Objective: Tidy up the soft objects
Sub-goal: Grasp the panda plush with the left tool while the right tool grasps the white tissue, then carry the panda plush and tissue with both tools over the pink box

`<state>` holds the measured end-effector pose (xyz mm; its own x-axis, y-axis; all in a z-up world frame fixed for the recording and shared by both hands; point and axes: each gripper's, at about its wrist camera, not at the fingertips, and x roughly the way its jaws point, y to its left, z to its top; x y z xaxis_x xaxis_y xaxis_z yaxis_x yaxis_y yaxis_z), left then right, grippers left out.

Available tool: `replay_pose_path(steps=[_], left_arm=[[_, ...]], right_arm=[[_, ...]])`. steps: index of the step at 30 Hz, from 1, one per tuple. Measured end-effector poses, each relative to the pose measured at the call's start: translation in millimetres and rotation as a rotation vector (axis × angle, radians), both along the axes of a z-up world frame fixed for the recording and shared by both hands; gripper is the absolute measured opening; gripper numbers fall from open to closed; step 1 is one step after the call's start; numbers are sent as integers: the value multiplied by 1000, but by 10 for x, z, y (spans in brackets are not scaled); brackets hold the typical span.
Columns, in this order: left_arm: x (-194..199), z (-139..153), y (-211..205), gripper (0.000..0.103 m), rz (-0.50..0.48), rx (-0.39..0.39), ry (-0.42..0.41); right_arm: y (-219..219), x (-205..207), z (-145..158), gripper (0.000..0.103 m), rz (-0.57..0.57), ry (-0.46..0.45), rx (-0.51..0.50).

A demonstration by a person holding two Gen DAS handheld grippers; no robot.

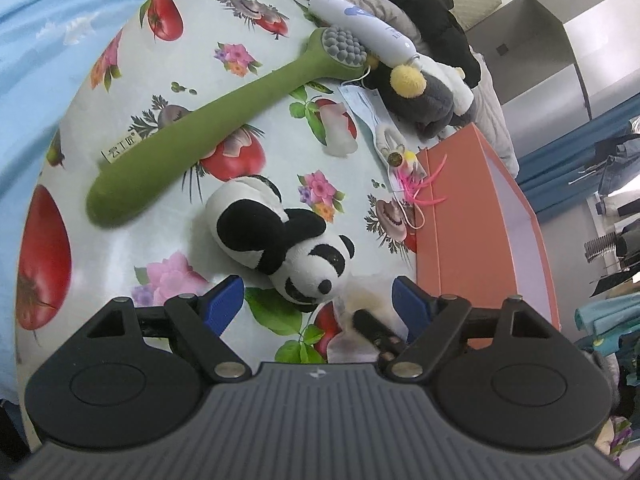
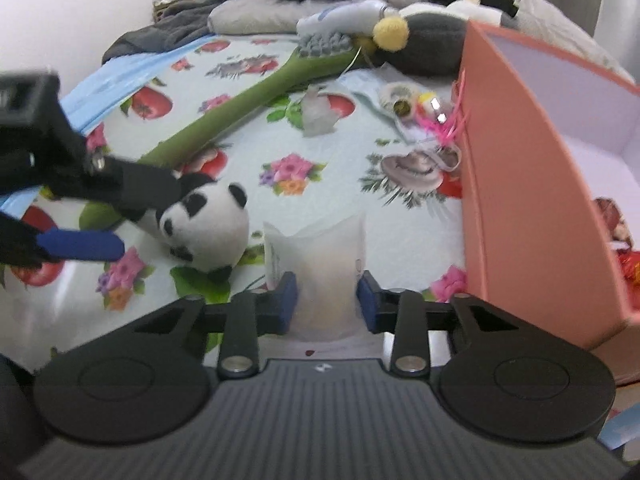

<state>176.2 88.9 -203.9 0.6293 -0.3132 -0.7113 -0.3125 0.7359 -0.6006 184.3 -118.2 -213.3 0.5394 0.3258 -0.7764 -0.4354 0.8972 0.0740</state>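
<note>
Bench cloth (image 1: pixel 256 56): glossy printed plastic sheet, smooth. Panda toy (image 1: pixel 280 240): short matt plush, a bit worn. Green massage stick (image 1: pixel 192 136): matt soft cover, grey rubbery nubs. Orange box (image 1: pixel 480 216): matt smooth card. Pouch (image 2: pixel 320 272) in my right hand-held gripper (image 2: pixel 326 304): translucent frosted plastic. My left hand-held gripper (image 1: pixel 316 304): matt black plastic, blue pads, bright metal pins.

Contents of the orange box (image 2: pixel 532 184) (cut off at right) blurred.

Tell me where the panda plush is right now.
The panda plush lies on the flowered tablecloth, just ahead of the open left gripper, between the green massage stick and the orange box.
</note>
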Motion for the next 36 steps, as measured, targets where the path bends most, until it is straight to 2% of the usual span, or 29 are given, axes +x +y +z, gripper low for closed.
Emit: replay_pose_path(steps=[3, 7, 10, 15, 21, 25, 27, 31, 36], left_arm=[[-6, -19, 12, 84, 9, -23, -16], [16, -59, 42, 83, 31, -25, -12], [43, -111, 62, 77, 43, -43, -6], [76, -179, 70, 73, 60, -49, 3], [94, -232, 55, 70, 70, -27, 19], [89, -231, 35, 69, 66, 22, 32], [83, -224, 16, 65, 56, 53, 40], [41, -188, -22, 62, 36, 105, 23], [-14, -121, -57, 59, 26, 143, 10]], right_arm=[[2, 37, 65, 27, -23, -31, -12], [15, 154, 122, 27, -48, -47, 13], [64, 232, 125, 27, -47, -51, 42], [127, 341, 18, 27, -27, 56, 108], [147, 258, 21, 26, 12, 96, 142], [177, 169, 26, 24, 45, 111, 143], [190, 121, 24, 22, 57, 123, 148], [178, 89, 24, 20, 57, 141, 166], [137, 57, 64, 16, 36, 117, 146]])
